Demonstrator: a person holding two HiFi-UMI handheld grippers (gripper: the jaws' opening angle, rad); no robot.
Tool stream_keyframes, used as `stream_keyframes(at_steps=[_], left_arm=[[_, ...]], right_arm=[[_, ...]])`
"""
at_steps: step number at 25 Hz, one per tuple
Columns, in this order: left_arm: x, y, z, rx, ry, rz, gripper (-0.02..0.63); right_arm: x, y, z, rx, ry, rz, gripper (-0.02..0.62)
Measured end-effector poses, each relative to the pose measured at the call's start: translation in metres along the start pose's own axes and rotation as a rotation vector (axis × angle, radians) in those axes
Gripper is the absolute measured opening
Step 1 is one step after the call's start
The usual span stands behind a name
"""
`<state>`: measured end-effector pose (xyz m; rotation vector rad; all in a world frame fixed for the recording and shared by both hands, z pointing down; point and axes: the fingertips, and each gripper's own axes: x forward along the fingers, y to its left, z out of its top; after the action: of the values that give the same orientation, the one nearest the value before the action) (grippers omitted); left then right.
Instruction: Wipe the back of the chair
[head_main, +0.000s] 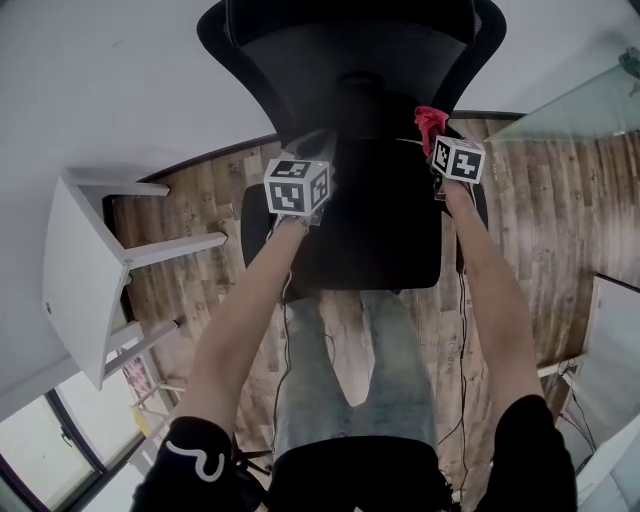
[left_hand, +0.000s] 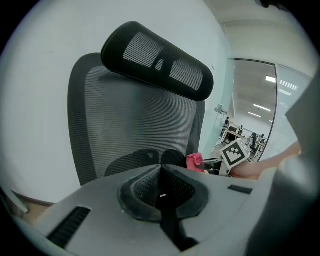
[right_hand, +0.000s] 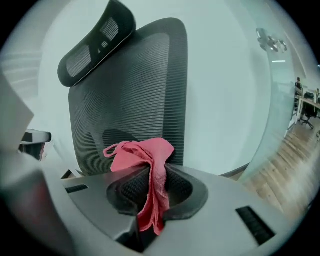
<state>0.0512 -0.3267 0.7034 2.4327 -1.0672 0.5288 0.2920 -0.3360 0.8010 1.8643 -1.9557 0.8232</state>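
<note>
Two grippers are out in front of me, one in each hand, and one black chair (head_main: 350, 60) stands on their far side against the white wall (head_main: 100, 80). My right gripper (right_hand: 150, 192) has its fingers pinched on one pink cloth (right_hand: 150, 165). The cloth bunches above the pads and hangs down through them. My left gripper (left_hand: 161, 192) has its fingers pressed together with nothing between them.

The chair's mesh back (left_hand: 130, 125) rises just beyond both grippers, with one headrest (left_hand: 160, 62) on top. The cloth sits low at the right side of the back. I cannot tell whether it touches the mesh.

The head view alone shows the seat (head_main: 370, 230) near me, under both grippers. It also shows one white table (head_main: 75, 270) off to the left. The wooden floor (head_main: 540, 200) appears there and at the right edge of the right gripper view. Only the left gripper view shows my other gripper from the side: its marker cube (left_hand: 235, 152) is to the right, with the pink cloth just beside it. The same view looks through the glass wall (left_hand: 260, 110) on the right into an office. Only the right gripper view shows how the cloth is gripped.
</note>
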Motion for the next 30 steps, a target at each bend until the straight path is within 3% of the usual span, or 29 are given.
stream_keyframes(at_steps=[8,15,24,30], left_arm=[[0.007,-0.03,0.008,0.008,-0.007,0.016,0.021],[-0.028,-0.051,0.017,0.016,-0.035,0.02,0.021],[-0.169,-0.081,0.03,0.027,-0.075,0.018,0.021],[-0.29,-0.118,0.042,-0.008,-0.132,0.018,0.021]], right_arm=[[-0.018,0.001,0.008,-0.024,-0.031,0.098,0.086],[-0.068,0.047,0.028,-0.086,-0.087,0.221,0.086],[-0.209,0.143,0.049,-0.17,-0.153,0.321,0.083],[-0.34,0.213,0.046,-0.19,-0.205,0.372,0.083]])
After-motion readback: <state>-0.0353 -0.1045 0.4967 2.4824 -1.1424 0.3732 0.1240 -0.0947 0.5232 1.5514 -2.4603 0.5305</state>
